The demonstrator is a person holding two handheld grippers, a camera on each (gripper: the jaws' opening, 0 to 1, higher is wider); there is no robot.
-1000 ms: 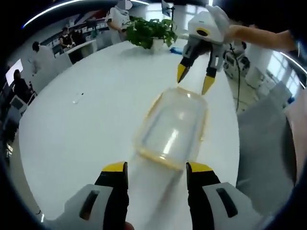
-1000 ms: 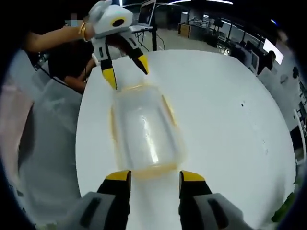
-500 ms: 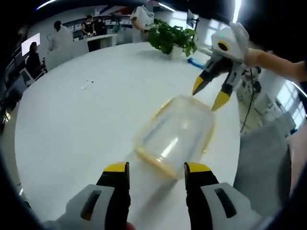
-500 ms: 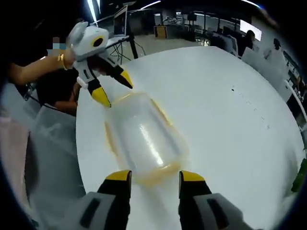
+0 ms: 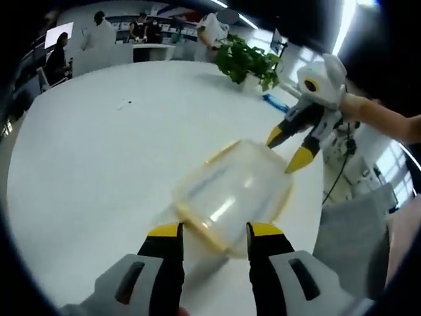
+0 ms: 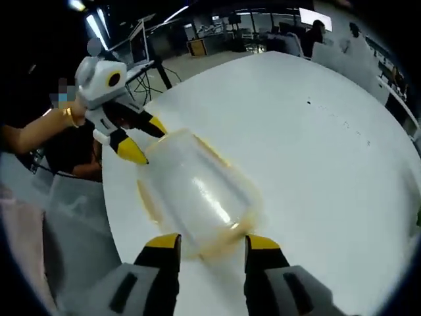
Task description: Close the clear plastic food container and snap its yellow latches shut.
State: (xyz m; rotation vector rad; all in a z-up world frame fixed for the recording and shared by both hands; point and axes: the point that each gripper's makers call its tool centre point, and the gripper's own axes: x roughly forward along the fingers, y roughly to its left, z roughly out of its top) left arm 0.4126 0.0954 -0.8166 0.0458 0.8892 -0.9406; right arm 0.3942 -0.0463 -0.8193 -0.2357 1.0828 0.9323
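On the white table [image 5: 79, 171], both tongs [image 5: 214, 230] [image 6: 204, 242] gape around the empty clear container [image 5: 230, 194].

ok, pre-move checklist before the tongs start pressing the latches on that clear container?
1. Container resting on the white table: ok.
2. Lid seated on the base all round: cannot tell, clear plastic and blur.
3. Yellow latches snapped down: cannot tell.
4. Left tongs open, tips at the container's near end: ok.
5. Right tongs open at the opposite end: ok.
6. Table around the container free of other things nearby; potted plant far off: ok.
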